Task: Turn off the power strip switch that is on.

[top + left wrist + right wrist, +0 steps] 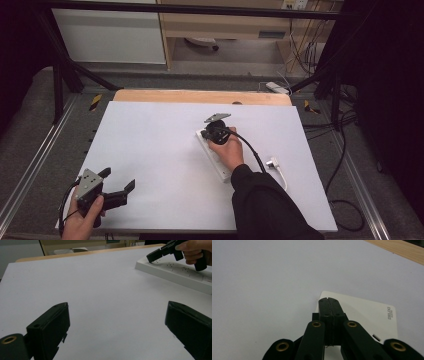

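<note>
Right tool, jaws pressed together, rests at the power strip's end; rigid, smooth plastic, best gripped across its narrow sides. Left tool gapes apart.

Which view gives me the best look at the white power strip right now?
The left gripper view: the long white plastic power strip shows its socket face. The high view has the hand covering it; the right gripper view shows one end.

Dim, soft overhead light; faint shadows; grainy, slightly blurred; dark surroundings.
</note>
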`<state>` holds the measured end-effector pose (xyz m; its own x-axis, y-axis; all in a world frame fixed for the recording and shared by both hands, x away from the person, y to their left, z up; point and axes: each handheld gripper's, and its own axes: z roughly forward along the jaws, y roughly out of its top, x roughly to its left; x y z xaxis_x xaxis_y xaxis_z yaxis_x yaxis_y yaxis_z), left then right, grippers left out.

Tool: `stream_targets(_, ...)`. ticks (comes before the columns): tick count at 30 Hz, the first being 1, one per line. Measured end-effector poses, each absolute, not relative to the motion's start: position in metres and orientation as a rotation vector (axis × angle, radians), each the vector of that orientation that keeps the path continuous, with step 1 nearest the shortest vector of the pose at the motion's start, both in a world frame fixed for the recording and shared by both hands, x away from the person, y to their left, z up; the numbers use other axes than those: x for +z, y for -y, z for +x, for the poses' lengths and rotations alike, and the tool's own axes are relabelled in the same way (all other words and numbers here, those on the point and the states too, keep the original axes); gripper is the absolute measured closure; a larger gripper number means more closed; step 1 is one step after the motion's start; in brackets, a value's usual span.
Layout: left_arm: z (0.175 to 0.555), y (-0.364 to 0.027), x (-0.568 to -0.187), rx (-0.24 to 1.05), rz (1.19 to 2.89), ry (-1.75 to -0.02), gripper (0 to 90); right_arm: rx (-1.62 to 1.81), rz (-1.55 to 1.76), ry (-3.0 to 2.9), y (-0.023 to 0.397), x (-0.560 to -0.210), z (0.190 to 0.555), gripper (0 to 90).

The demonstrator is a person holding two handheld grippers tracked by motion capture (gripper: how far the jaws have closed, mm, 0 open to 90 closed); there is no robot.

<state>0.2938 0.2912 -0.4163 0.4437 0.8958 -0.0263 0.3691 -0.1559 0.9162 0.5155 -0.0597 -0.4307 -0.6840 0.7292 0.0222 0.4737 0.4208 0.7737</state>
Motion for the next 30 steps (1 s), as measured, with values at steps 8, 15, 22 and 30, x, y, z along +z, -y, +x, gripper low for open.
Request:
stream_targets(8, 0.2938, -0.2908, -0.4163, 0.685, 1.732, -1.094, 5.6, 1.138, 1.035, -2.364, 0.0604, -0.4311, 0.5157, 90.0)
stream_targets(15, 0.2938, -0.2908, -0.4163, 0.684, 1.732, -1.094, 5.7, 1.14, 1.043, -2.365, 0.06, -0.4339, 0.517, 90.0)
stream_targets(22, 0.294, -0.2914, -0.4164, 0.68, 1.729, -1.095, 5.6, 1.194, 1.057, -2.347, 0.0616, -0.4338, 0.5142, 90.0)
stream_targets(30, 0.2939, -0.2908, -0.4166, 0.677, 1.737, -1.094, 5.6, 1.205, 1.061, -2.326, 0.0676, -0.4302, 0.5145, 90.0)
